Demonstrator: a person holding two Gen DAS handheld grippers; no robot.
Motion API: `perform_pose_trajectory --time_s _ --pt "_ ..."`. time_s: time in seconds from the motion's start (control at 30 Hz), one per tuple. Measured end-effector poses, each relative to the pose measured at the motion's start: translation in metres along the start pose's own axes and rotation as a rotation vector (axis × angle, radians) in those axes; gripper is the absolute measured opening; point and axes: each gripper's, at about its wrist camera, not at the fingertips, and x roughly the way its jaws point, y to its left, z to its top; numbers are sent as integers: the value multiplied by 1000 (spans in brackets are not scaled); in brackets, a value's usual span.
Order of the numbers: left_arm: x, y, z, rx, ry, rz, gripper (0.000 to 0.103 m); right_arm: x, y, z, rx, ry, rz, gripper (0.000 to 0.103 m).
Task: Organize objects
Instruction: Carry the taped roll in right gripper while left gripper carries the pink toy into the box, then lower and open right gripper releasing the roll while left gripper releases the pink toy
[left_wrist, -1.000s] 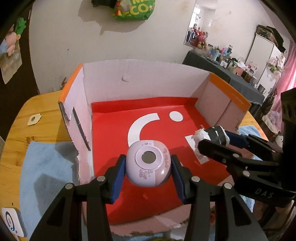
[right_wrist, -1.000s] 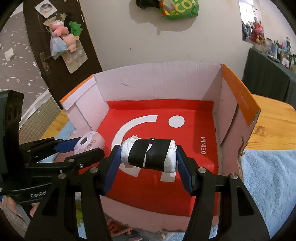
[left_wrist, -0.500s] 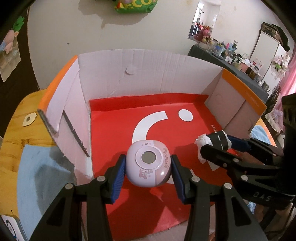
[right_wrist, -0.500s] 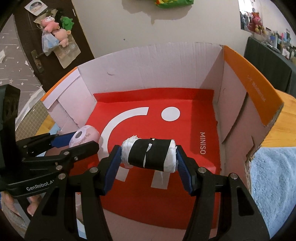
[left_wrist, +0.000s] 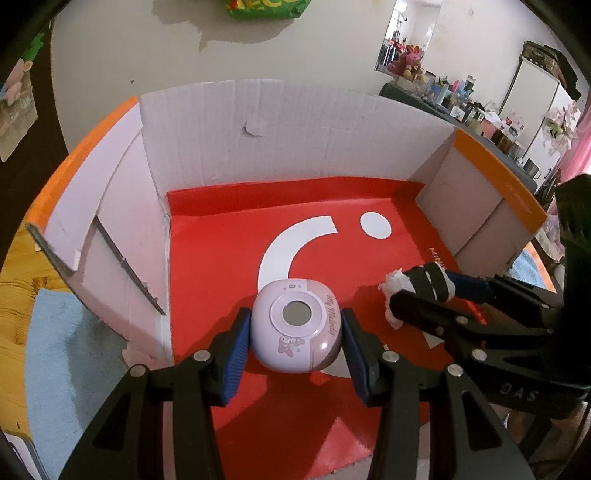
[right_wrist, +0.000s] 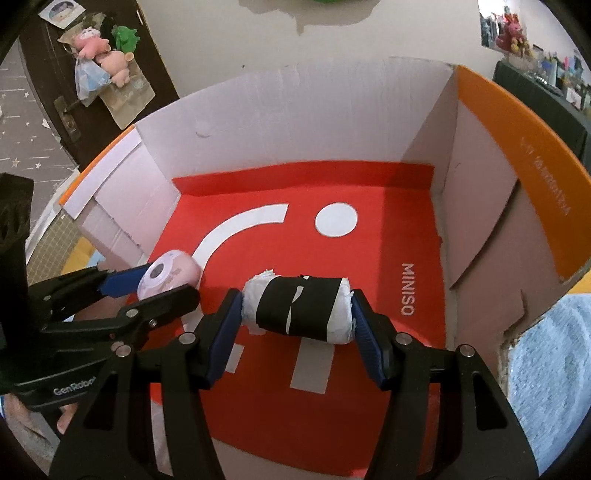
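Taped roll (right_wrist: 299, 310): clamped end-to-end in my right tool (right_wrist: 297, 328), long axis crosswise, white wad wrapped in black tape. Left tool (left_wrist: 295, 343) pinches pink round gadget (left_wrist: 297, 325), lens up. Both over the box's (left_wrist: 258, 122) red floor.

A lived-in home. At the upper right of the left wrist view, a dark counter (left_wrist: 436, 101) crowded with bottles and jars stands beside a white fridge (left_wrist: 535, 92), with pink plush toys (left_wrist: 406, 61) behind. At the upper left of the right wrist view, soft toys (right_wrist: 105, 55) hang in a bag on a dark door (right_wrist: 48, 96). A wooden table (left_wrist: 14, 295) carries a blue towel (left_wrist: 70, 354).
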Motion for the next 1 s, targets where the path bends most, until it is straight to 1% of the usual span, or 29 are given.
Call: perform_pose_trajectory --time_s 0.13,0.27,0.33,0.43,0.63,0.8,0.93,1.0 --pt "3 0 1 3 11 -1 49 1 -3 1 23 14 -10 57" --pt "7 0 0 2 27 2 49 4 1 1 -5 42 -51 57" --pt "7 0 0 4 31 -1 49 3 0 0 -5 40 -53 57" --pt "8 1 -1 6 37 3 49 3 -1 -1 -13 44 -79 57" --pt "7 1 -2 1 40 0 50 1 -5 -3 -7 44 -74 57" --pt "6 1 -2 1 42 1 50 2 -9 -5 5 42 -52 58" --pt "5 2 -2 -2 42 -9 52 0 -12 -5 22 38 -36 63" --pt "4 1 -3 -1 42 -10 53 -1 -13 -6 23 32 -35 64"
